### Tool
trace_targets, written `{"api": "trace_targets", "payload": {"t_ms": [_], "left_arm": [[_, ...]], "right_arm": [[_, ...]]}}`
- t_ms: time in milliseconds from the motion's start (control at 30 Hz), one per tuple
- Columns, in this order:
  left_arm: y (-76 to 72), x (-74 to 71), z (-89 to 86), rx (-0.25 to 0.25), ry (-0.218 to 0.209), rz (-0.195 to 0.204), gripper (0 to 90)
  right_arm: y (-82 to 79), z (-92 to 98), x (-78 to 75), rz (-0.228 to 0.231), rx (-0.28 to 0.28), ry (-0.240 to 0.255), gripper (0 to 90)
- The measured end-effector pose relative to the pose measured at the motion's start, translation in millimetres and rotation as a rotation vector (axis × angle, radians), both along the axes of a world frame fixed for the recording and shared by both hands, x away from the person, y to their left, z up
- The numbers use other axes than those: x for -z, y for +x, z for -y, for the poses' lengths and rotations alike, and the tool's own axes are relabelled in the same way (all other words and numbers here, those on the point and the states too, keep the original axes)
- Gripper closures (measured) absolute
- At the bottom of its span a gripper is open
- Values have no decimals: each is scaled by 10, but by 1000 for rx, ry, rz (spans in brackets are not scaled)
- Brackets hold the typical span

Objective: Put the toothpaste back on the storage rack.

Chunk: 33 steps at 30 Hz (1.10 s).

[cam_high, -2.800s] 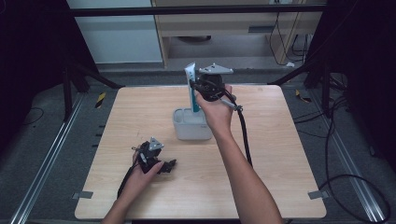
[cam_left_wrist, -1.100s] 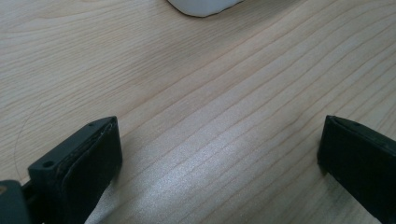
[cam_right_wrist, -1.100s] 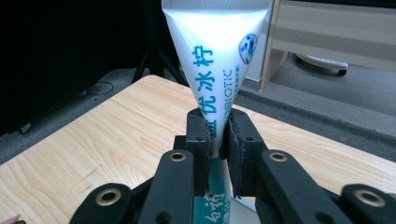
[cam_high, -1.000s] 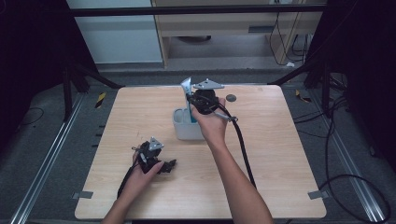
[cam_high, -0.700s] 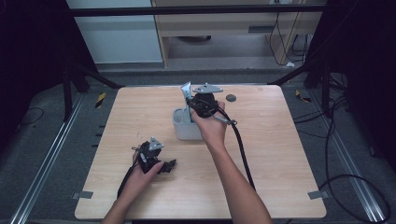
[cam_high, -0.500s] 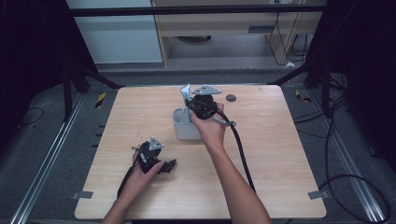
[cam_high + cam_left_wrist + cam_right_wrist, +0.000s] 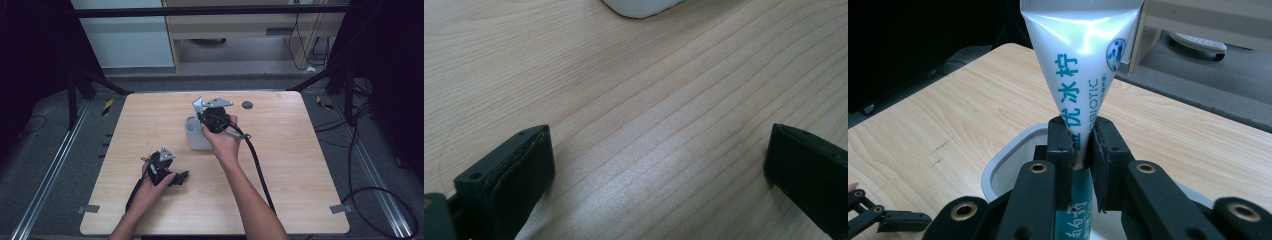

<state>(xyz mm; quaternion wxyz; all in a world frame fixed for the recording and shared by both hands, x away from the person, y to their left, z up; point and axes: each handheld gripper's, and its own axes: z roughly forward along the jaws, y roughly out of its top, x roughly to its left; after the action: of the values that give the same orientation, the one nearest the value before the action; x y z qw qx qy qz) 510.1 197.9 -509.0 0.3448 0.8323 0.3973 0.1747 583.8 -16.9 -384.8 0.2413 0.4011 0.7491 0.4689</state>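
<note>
Here the right gripper (image 7: 1079, 145) clamped a toothpaste tube (image 7: 1080, 60) over the white cup (image 7: 1013, 155); the left gripper (image 7: 659, 175) gaped empty. A tilted tube could tip the cup.

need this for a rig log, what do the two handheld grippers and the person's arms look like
Both are black: the left gripper has two blocky, rubbery-looking jaws; the right gripper has linkage arms with brass-coloured pivot rings. Each carries a grey three-cornered plate on top and trails a black cable. The forearms are bare; no sleeves, gloves or watch show.

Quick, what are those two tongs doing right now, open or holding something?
Left tongs: open, holding nothing, over the bare table.
Right tongs: shut on the toothpaste tube, above the white cup.
</note>
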Motion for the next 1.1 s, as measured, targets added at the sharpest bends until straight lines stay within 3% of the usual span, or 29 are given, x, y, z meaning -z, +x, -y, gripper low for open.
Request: {"api": "trace_targets", "payload": {"t_ms": [1100], "left_arm": [[1,0,0,0,0,0,0]], "right_arm": [[14,8,93,-58,11,-30,802]]}}
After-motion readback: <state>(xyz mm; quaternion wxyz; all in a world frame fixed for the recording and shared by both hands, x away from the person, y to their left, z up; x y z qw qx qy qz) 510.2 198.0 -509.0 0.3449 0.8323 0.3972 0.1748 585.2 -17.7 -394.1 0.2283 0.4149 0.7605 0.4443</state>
